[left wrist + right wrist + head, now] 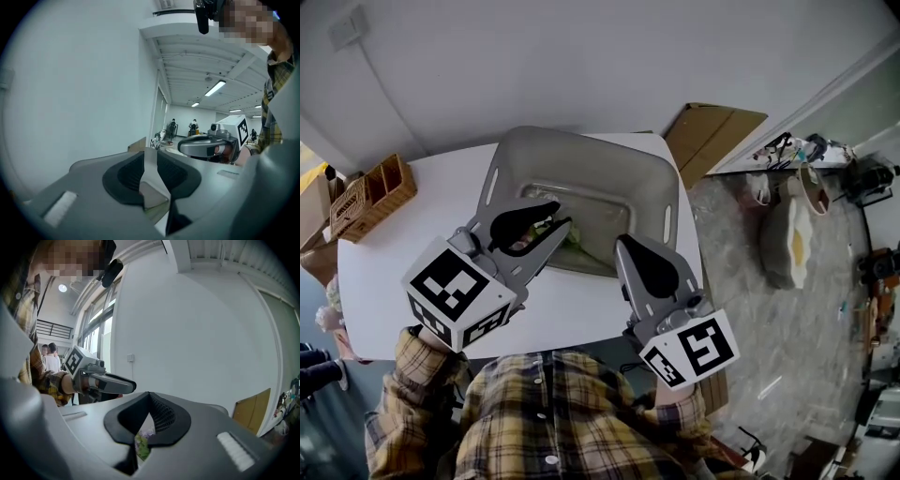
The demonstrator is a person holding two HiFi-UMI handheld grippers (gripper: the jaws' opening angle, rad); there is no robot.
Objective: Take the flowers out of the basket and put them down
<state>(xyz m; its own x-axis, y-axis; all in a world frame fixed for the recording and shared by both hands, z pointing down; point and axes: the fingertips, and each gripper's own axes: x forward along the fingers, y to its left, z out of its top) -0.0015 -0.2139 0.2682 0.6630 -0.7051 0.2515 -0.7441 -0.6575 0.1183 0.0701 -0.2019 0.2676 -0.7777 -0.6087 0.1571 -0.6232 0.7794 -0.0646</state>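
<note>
A grey plastic basket (pixel 581 142) stands on the white table (pixel 412 253). A bit of green and pink flowers (pixel 574 234) shows inside it near the front wall. My left gripper (pixel 563 216) reaches over the basket's front left part, its jaws a little apart with nothing pressed between them and the flowers just beyond its tips. In the left gripper view a narrow gap runs between the pads of that gripper (pixel 150 153). My right gripper (pixel 624 246) is shut at the basket's front rim. Green and purple flowers (pixel 142 446) show below its closed tips (pixel 149 395).
A wooden compartment box (pixel 380 192) sits at the table's far left edge. A cardboard sheet (pixel 712 136) leans behind the table at the right. Bags and clutter (pixel 797 225) lie on the floor to the right. A wall stands close behind the basket.
</note>
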